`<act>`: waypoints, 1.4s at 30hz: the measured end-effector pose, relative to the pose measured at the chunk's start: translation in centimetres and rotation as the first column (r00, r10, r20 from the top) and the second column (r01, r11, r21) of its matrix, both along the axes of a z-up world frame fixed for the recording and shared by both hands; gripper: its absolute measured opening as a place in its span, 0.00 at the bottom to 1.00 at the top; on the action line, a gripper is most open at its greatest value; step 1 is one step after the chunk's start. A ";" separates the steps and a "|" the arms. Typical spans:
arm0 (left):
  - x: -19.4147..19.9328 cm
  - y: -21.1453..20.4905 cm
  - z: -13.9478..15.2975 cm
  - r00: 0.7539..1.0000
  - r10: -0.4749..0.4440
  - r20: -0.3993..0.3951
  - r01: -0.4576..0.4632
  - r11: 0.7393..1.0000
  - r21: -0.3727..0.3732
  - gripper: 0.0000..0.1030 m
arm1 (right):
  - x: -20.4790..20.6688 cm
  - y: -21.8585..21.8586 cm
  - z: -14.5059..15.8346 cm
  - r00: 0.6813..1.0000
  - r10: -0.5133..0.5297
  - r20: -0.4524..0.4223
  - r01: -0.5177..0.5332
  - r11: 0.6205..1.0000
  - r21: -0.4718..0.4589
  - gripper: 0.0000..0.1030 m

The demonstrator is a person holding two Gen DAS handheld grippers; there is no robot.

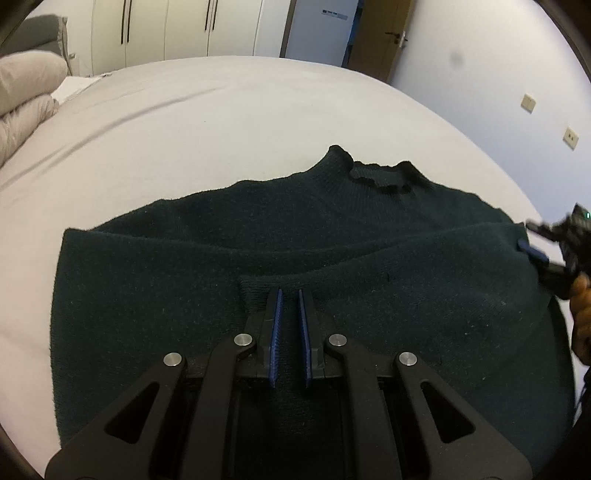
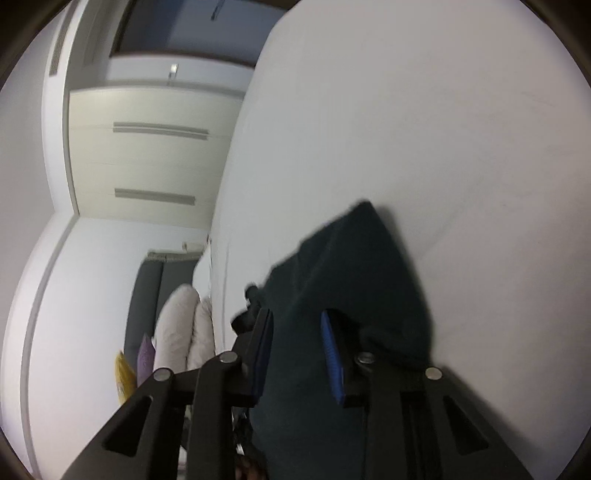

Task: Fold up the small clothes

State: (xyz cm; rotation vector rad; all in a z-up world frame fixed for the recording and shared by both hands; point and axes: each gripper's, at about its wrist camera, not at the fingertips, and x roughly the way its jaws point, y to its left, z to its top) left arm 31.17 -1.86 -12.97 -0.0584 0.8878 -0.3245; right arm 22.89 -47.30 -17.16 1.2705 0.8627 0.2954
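A dark green knitted sweater (image 1: 258, 236) lies spread on the white bed (image 1: 221, 110), collar at the far side, both sleeves folded in across the body. My left gripper (image 1: 290, 295) hovers low over a sleeve cuff (image 1: 258, 286) at the sweater's middle, its blue pads a narrow gap apart with nothing between them. My right gripper (image 1: 532, 251) is at the sweater's right edge. In the right wrist view, rolled sideways, my right gripper (image 2: 297, 319) is open with the sweater's edge (image 2: 351, 266) between its blue pads.
A folded beige duvet (image 1: 26, 92) lies at the bed's far left. White wardrobes (image 1: 166, 29) and a wooden door (image 1: 384, 40) stand behind the bed. Wall sockets (image 1: 570, 136) are on the right wall. Yellow and purple cushions (image 2: 136, 362) sit near the duvet.
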 end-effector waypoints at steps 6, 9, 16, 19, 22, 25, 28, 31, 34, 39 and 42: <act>-0.3 0.4 0.2 1.000 0.002 0.001 -0.002 1.000 -0.015 0.09 | -4.9 1.6 0.9 0.997 0.075 -0.018 -0.076 0.992 -0.105 0.36; -0.5 0.6 0.3 1.000 0.004 0.011 -0.004 1.000 -0.014 0.09 | -7.2 2.1 2.7 0.998 0.055 0.007 -0.053 0.986 -0.157 0.51; -0.6 2.3 0.0 1.000 0.002 -0.006 -0.003 0.993 -0.117 0.09 | -4.0 5.8 5.0 0.977 0.125 0.170 -0.112 0.990 -0.086 0.67; -0.6 4.0 0.0 0.999 -0.004 -0.042 -0.005 0.979 -0.204 0.09 | -3.1 6.0 0.7 0.993 0.111 0.040 -0.108 0.992 -0.058 0.35; -1.8 5.2 0.4 0.999 -0.004 -0.050 -0.006 0.979 -0.202 0.09 | -4.8 5.2 0.0 0.993 0.108 0.052 -0.106 0.994 -0.034 0.30; -3.3 6.0 0.6 0.998 0.028 -0.049 -0.035 0.988 -0.148 0.11 | -6.9 5.1 1.8 0.989 0.122 0.081 -0.115 0.989 -0.090 0.54; -4.7 6.6 1.1 0.997 0.063 -0.040 -0.067 0.989 -0.131 0.11 | -8.4 5.4 3.3 0.983 0.094 0.160 -0.086 0.995 -0.056 0.71; -7.0 6.6 1.8 0.996 0.084 -0.021 -0.085 0.995 -0.056 0.11 | -9.0 5.9 1.7 0.991 0.073 0.115 -0.068 0.997 -0.044 0.69; -10.4 7.4 2.8 0.995 0.101 0.000 -0.101 0.994 -0.033 0.11 | -10.3 6.3 1.5 0.989 0.123 0.085 -0.107 0.980 -0.168 0.49; -17.3 8.7 2.8 0.993 0.110 -0.034 -0.110 0.994 0.005 0.11 | -15.7 6.4 1.6 0.988 0.127 0.091 -0.114 0.984 -0.138 0.52; -21.9 9.2 2.6 0.993 0.108 -0.048 -0.108 0.994 -0.007 0.11 | -19.7 6.3 2.0 0.990 0.107 0.090 -0.094 0.985 -0.146 0.52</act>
